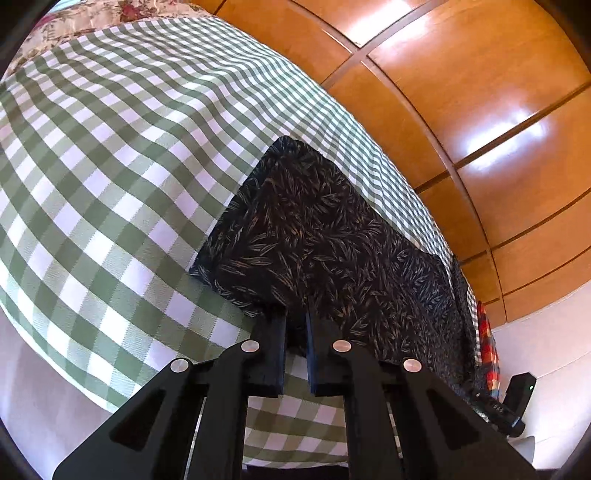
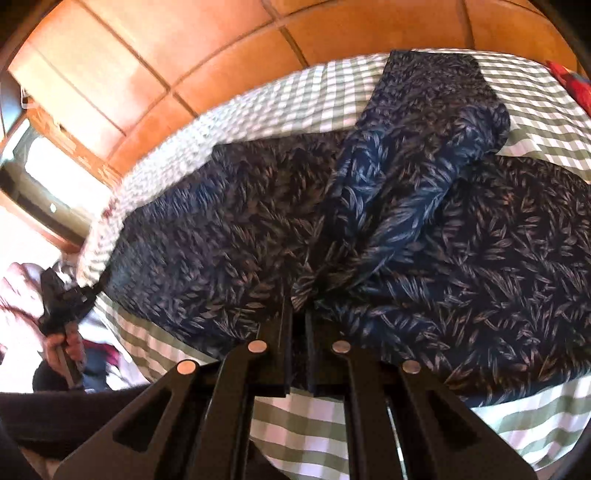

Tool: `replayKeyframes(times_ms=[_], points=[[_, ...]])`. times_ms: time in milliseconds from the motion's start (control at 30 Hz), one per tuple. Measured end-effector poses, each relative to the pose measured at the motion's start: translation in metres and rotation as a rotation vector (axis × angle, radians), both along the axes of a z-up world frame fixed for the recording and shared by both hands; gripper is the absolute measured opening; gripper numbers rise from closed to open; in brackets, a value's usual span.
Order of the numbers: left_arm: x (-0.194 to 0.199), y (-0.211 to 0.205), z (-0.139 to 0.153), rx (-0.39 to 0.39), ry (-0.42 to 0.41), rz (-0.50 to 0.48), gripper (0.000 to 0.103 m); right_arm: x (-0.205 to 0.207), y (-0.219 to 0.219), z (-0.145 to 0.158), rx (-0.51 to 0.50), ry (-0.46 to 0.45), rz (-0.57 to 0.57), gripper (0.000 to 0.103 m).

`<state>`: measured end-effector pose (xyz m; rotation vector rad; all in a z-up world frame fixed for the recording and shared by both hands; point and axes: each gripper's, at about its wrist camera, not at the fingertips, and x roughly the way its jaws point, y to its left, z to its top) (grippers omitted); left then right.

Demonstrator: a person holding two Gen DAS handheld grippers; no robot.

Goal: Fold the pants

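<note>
Both views are bright with daylight. White glare patches sit on the glossy wooden panels (image 1: 461, 92) above the checked cloth (image 1: 110, 155). The fisheye bends straight lines near the rims. The right wrist view is motion-blurred, most at the cloth's left edge, where whites blow out.

One pair of dark leaf-print pants (image 2: 229, 236). Two black two-finger grippers: left gripper (image 1: 295, 314), right gripper (image 2: 298, 306). One green-and-white checked cloth (image 1: 110, 155). One floral-print textile (image 1: 92, 14). One red patterned fabric item (image 1: 487, 347). One hand (image 2: 64, 345).
</note>
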<state>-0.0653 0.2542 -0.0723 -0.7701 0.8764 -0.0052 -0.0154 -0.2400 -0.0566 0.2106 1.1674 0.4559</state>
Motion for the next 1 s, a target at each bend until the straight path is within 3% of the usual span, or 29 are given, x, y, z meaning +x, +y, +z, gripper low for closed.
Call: replayKeyframes(times_ms=[100, 167, 200, 233, 267, 300, 400, 500, 633, 700, 833, 900, 967, 1000], points=[[0.001, -0.007, -0.008, 0.034, 0.036, -0.019, 0.007, 0.002, 0.006, -0.013, -0.048, 0.031, 0.032, 0.007], [0.004, -0.011, -0.008, 0.071, 0.051, -0.035, 0.008, 0.008, -0.001, -0.003, -0.026, 0.044, 0.031, 0.03], [0.004, -0.011, -0.004, 0.082, 0.058, -0.036, 0.012, 0.01, -0.006, 0.003, -0.041, 0.028, 0.025, 0.043], [0.004, -0.011, 0.0, 0.096, 0.062, -0.036, 0.021, 0.015, -0.015, 0.013, -0.059, 0.004, 0.015, 0.049], [0.001, -0.008, 0.008, 0.132, 0.063, -0.023, 0.031, 0.022, -0.023, 0.023, -0.063, -0.011, 0.003, 0.05], [-0.002, -0.006, 0.014, 0.17, 0.06, 0.002, 0.049, 0.028, -0.029, 0.032, -0.067, -0.03, -0.015, 0.053], [-0.013, 0.004, 0.036, 0.228, 0.004, 0.064, 0.051, 0.073, -0.043, 0.06, -0.075, -0.105, -0.107, 0.058], [-0.007, -0.003, 0.053, 0.241, -0.067, 0.07, 0.051, 0.124, -0.033, 0.062, -0.103, -0.141, -0.166, 0.058], [0.018, -0.046, 0.065, 0.236, -0.143, -0.062, 0.051, 0.215, -0.009, 0.041, -0.222, -0.126, -0.242, 0.056], [0.034, -0.074, 0.063, 0.214, -0.161, -0.16, 0.051, 0.25, -0.004, 0.021, -0.287, -0.083, -0.275, 0.051], [0.062, -0.126, 0.057, 0.162, -0.175, -0.34, 0.051, 0.29, 0.005, -0.011, -0.427, -0.038, -0.295, 0.047], [0.073, -0.156, 0.055, 0.163, -0.183, -0.437, 0.051, 0.297, 0.004, -0.027, -0.481, -0.012, -0.289, 0.038], [0.084, -0.181, 0.053, 0.167, -0.18, -0.523, 0.051, 0.294, 0.005, -0.025, -0.504, -0.037, -0.251, 0.008], [0.088, -0.192, 0.051, 0.164, -0.178, -0.561, 0.051, 0.292, 0.004, -0.023, -0.506, -0.038, -0.242, 0.005]])
